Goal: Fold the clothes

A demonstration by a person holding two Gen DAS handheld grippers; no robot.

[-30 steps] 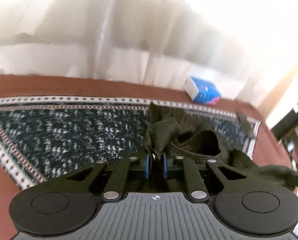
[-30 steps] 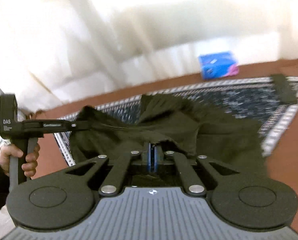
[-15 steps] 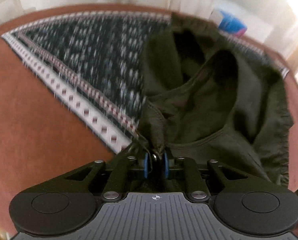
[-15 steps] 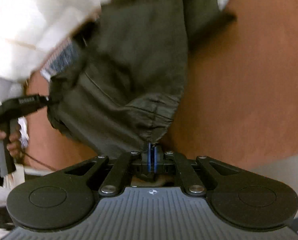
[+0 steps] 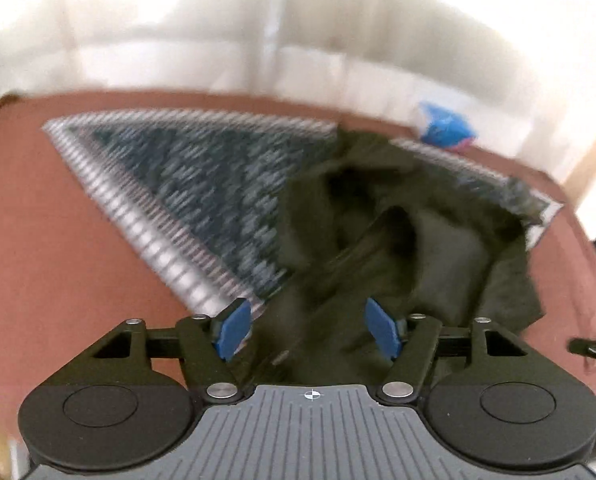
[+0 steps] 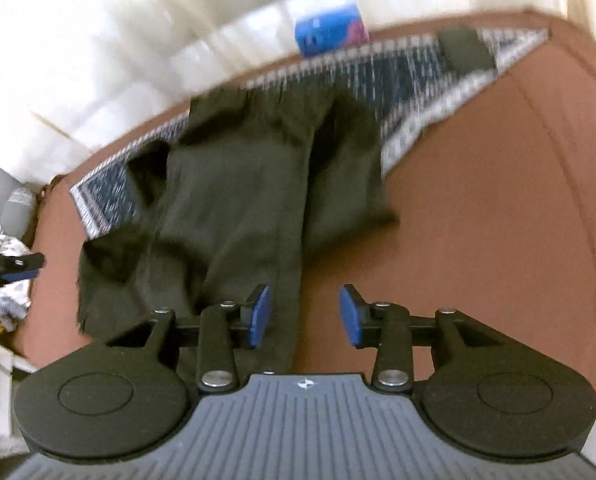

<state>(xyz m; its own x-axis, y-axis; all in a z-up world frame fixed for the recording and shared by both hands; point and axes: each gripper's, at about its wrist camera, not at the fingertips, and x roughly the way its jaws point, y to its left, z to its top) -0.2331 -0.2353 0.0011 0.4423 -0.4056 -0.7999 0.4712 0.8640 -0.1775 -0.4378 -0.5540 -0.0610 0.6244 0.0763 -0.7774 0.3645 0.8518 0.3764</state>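
Both grippers' jaws have parted, releasing the dark garment [image 6: 238, 184].

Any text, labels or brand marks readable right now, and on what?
No legible words in either view.
Blue box: white marks, too blurred to read.
Left gripper, seen from the right side: pale label, too small to read.
Both gripper bodies carry a small round emblem, no text.

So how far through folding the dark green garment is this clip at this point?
Done: the dark green garment is laid out, partly on the patterned mat, partly on the brown surface. In hand: nothing; the left gripper and right gripper are both open above the cloth. Left: it looks rumpled, with no neat fold visible, so the folding itself remains.
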